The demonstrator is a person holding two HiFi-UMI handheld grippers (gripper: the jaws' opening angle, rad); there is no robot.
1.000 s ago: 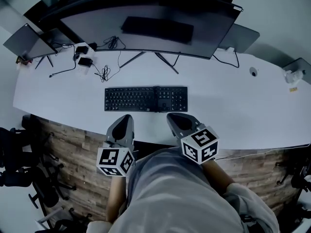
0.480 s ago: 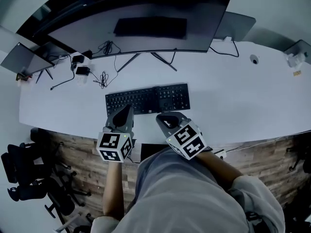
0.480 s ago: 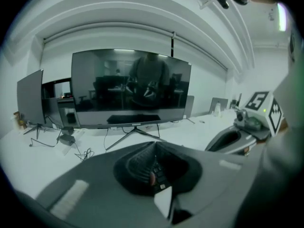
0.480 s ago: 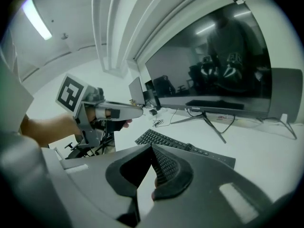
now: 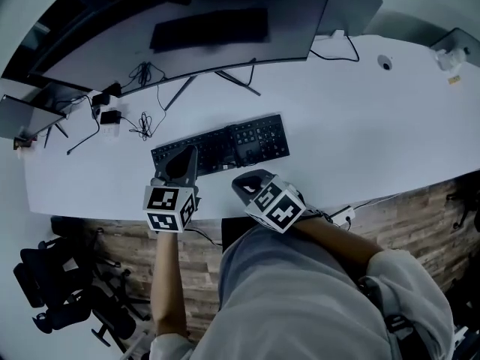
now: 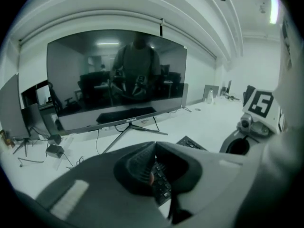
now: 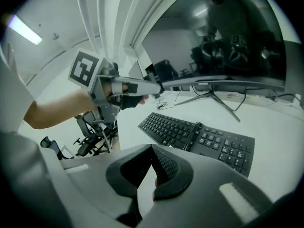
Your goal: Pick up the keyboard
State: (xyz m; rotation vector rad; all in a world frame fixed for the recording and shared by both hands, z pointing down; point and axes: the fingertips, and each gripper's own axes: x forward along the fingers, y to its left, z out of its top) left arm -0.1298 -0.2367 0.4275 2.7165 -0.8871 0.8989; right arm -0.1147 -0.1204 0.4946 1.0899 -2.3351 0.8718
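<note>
A black keyboard (image 5: 221, 147) lies flat on the white table (image 5: 360, 118), in front of the monitor. My left gripper (image 5: 186, 153) hovers over the keyboard's left part with its jaws shut and empty; keys show under its tips in the left gripper view (image 6: 155, 145). My right gripper (image 5: 242, 183) is shut too and sits just short of the keyboard's near edge, around its middle. In the right gripper view the keyboard (image 7: 199, 137) lies just beyond the jaw tips (image 7: 152, 147), and the left gripper (image 7: 118, 91) hangs over its far left end.
A wide curved monitor (image 5: 172, 36) stands behind the keyboard on splayed legs. Cables and adapters (image 5: 112, 115) lie at the left, near a small screen (image 5: 26, 115). A small round device (image 5: 385, 62) sits far right. Office chairs (image 5: 60, 291) stand below the table's front edge.
Both grippers have moved forward from the table's front edge toward the keyboard. The left one now reaches over the keyboard's left part; the right one has closed in on its near edge.
</note>
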